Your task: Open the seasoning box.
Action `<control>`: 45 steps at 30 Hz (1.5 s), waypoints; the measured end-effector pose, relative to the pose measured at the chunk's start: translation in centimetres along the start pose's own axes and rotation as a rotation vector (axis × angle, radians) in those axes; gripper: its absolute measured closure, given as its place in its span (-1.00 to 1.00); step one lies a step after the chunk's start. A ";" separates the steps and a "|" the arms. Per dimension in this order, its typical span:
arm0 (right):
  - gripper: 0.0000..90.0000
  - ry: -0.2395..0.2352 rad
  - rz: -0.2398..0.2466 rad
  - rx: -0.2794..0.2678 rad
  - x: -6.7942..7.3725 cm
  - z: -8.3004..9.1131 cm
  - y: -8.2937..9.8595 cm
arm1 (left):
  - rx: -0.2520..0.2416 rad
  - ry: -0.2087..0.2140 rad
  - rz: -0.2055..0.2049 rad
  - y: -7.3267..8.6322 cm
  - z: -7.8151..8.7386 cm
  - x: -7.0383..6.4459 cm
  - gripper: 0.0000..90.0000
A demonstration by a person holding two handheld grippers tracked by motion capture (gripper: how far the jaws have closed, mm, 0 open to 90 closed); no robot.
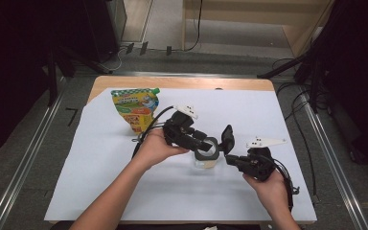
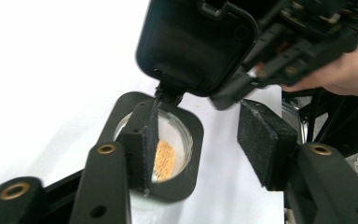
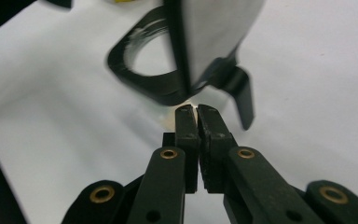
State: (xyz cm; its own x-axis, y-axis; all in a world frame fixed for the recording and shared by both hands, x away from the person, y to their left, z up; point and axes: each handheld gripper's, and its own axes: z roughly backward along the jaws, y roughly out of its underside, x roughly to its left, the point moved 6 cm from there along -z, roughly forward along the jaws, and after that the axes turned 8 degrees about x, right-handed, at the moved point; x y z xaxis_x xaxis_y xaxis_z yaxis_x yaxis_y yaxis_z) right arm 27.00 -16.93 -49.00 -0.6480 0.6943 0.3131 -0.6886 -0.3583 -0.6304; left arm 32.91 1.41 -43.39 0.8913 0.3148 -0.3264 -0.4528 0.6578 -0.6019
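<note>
Clear jar (image 2: 168, 154) — black rim, flip lid (image 2: 193, 44) up, tan granules inside.

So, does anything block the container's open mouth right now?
Partly: one of the left gripper's fingers crosses the mouth of the container. The lid is swung up off the opening, beside the shut right gripper.

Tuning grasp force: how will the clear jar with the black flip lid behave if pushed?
Probably light: the jar holds only a little tan grain. Its open lid stands high on one side, so a nudge there may tip it. The clear wall looks rigid and smooth, so it is likely slippery.
</note>
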 end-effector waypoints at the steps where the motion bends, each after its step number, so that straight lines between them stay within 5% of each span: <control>1: 0.94 -0.011 0.001 0.003 0.4 0.1 0.2 | -0.001 -0.008 0.005 0.2 0.3 0.1 0.02; 9: 0.83 -0.051 0.062 -0.007 3.5 0.3 0.0 | -0.039 -0.006 0.065 1.4 2.4 1.1 -0.08; 17: 0.59 -0.092 0.134 0.002 5.6 -0.6 -0.1 | -0.027 -0.059 0.045 2.6 3.9 1.8 -0.10; 23: 0.47 -0.132 0.164 0.021 6.7 -2.0 -0.1 | -0.058 -0.075 0.074 3.7 5.4 2.6 -0.09; 34: 0.31 -0.155 0.210 0.046 7.7 -4.4 -0.4 | -0.099 -0.126 0.148 5.7 8.2 4.1 -0.07; 39: 0.22 -0.137 0.267 0.050 8.1 -5.1 -0.7 | -0.084 -0.175 0.184 7.4 9.6 5.1 -0.05; 42: 0.21 -0.139 0.261 0.054 8.0 -5.3 -0.9 | -0.058 -0.222 0.205 8.4 10.2 5.7 -0.04; 45: 0.20 -0.140 0.263 0.056 7.9 -5.5 -1.1 | -0.065 -0.226 0.220 9.1 11.0 6.0 -0.04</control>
State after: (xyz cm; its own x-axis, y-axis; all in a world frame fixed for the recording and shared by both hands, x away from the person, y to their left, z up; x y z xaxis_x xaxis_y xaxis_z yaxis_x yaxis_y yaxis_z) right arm 24.41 -7.62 -49.78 -0.8426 0.4813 0.2416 -0.5052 -0.5512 -0.6641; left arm 34.37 16.79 -42.82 0.7514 0.5937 -0.2879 -0.6294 0.5139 -0.5828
